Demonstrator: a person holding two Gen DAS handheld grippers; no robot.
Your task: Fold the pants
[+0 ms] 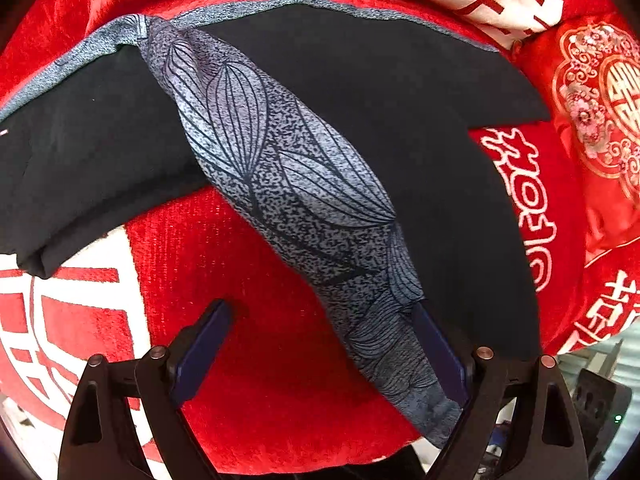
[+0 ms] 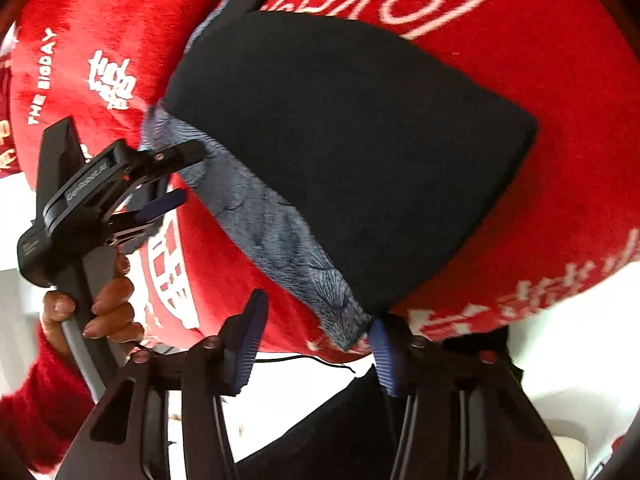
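From my left gripper (image 1: 324, 332) I see its two blue-padded fingers spread wide. The right finger (image 1: 434, 344) lies against the grey leaf-print band (image 1: 288, 184) of the pants (image 1: 360, 92), while the left finger (image 1: 208, 332) stands apart over the red blanket (image 1: 248, 380), so nothing is pinched. The pants are black, folded over on themselves, and lie across the blanket with the grey band running diagonally from the far left down to my right finger. A narrow grey edge (image 1: 280, 2) shows along the far side of the black cloth. A red pillow (image 1: 592, 120) with a gold and pink emblem sits at the far right, beside the pants.

From my right gripper (image 2: 316, 340) the fingers are also spread. The right finger (image 2: 382, 356) touches the near corner of the folded pants (image 2: 352, 140), where the grey band (image 2: 276, 232) ends; the left finger (image 2: 250, 336) stands clear of it. The black fold sits as a compact block on the blanket (image 2: 540, 60), with the band along its left side. In this view the left gripper (image 2: 180, 176) appears at the left, held by a hand (image 2: 108, 308) in a red sleeve; its upper finger (image 2: 182, 156) rests on the far end of the band, and its lower one is apart beneath.
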